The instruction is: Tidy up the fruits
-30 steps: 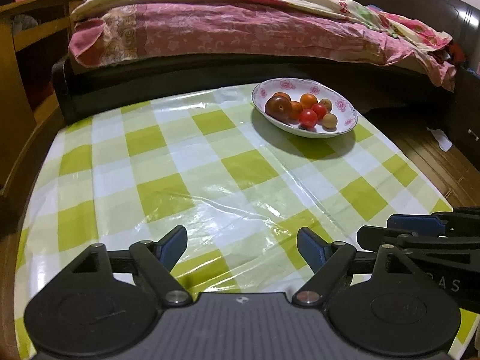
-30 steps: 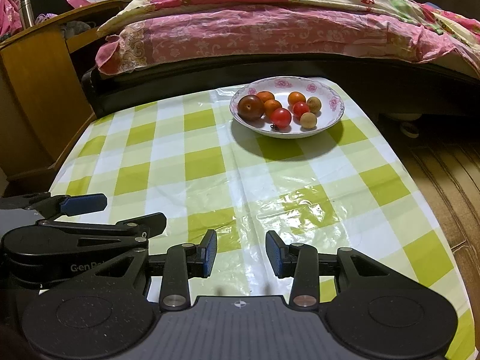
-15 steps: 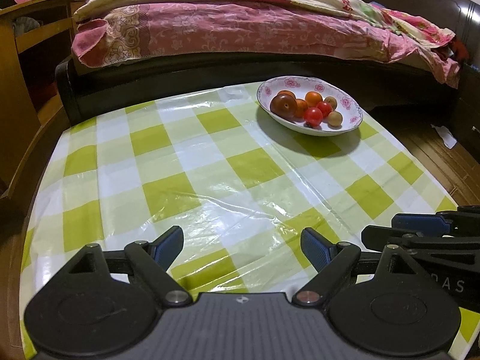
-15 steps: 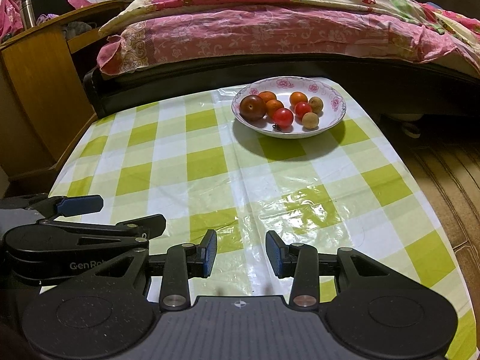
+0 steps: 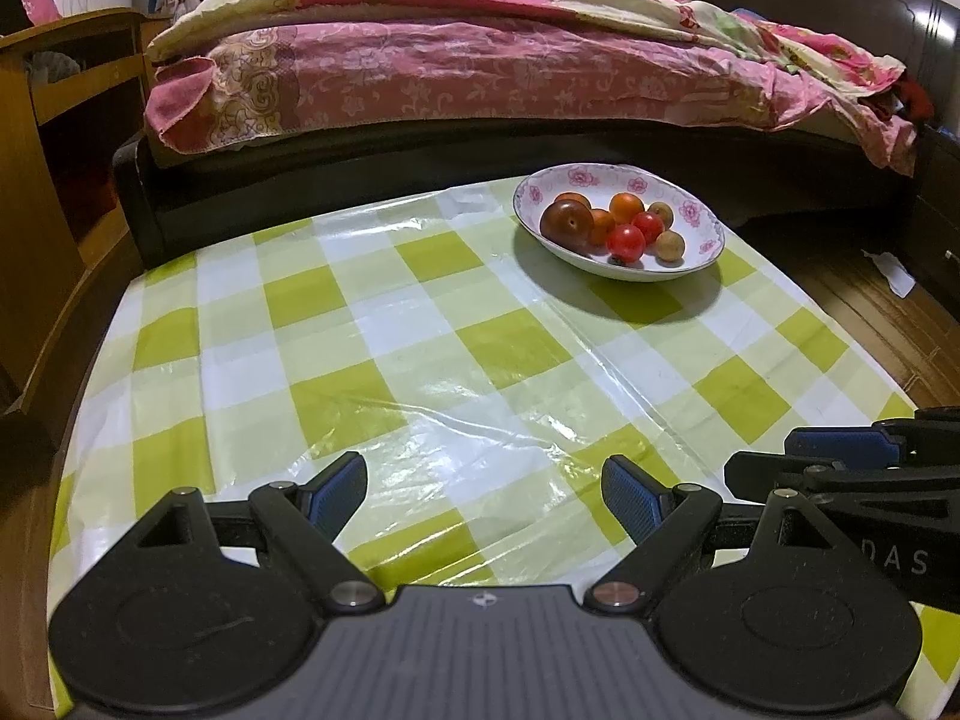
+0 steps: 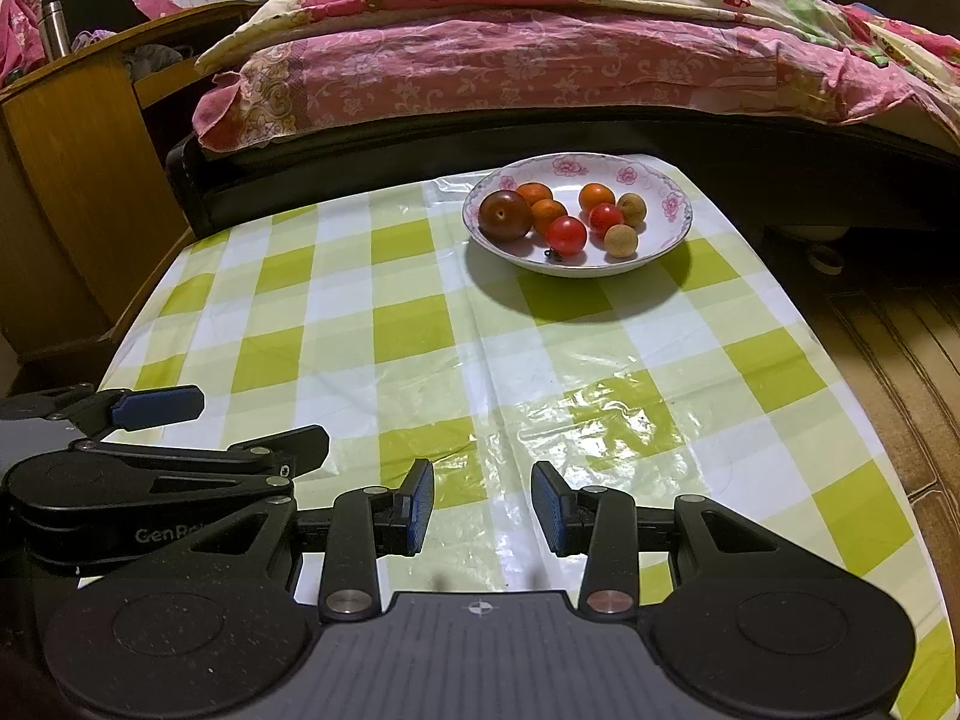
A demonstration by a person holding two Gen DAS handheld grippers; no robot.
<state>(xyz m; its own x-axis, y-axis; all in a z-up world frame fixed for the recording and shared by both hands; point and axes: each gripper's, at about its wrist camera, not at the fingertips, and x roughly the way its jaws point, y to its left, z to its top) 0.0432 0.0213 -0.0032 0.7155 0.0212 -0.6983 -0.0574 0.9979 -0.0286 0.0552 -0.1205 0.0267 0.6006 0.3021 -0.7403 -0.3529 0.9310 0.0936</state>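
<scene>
A white flowered bowl [image 5: 696, 210] [image 6: 666, 204] stands at the far right of the checked table. It holds several small fruits: a dark plum [image 5: 566, 221] [image 6: 504, 215], orange ones [image 5: 626, 206], red tomatoes [image 5: 626, 242] [image 6: 566, 234] and tan longans [image 5: 669, 246] [image 6: 620, 239]. My left gripper [image 5: 483, 501] is open and empty above the near table edge. My right gripper [image 6: 483, 504] is open with a narrower gap, empty, also near the front edge. Each shows at the side of the other's view.
The green-and-white checked plastic cloth [image 5: 420, 348] covers the table. A bed with pink bedding [image 5: 480, 60] runs behind the table. A wooden cabinet [image 6: 72, 180] stands at the left. Wooden floor [image 6: 900, 324] lies to the right.
Both views have shifted slightly; the bowl sits a little further right in each view. Both grippers stay open and empty.
</scene>
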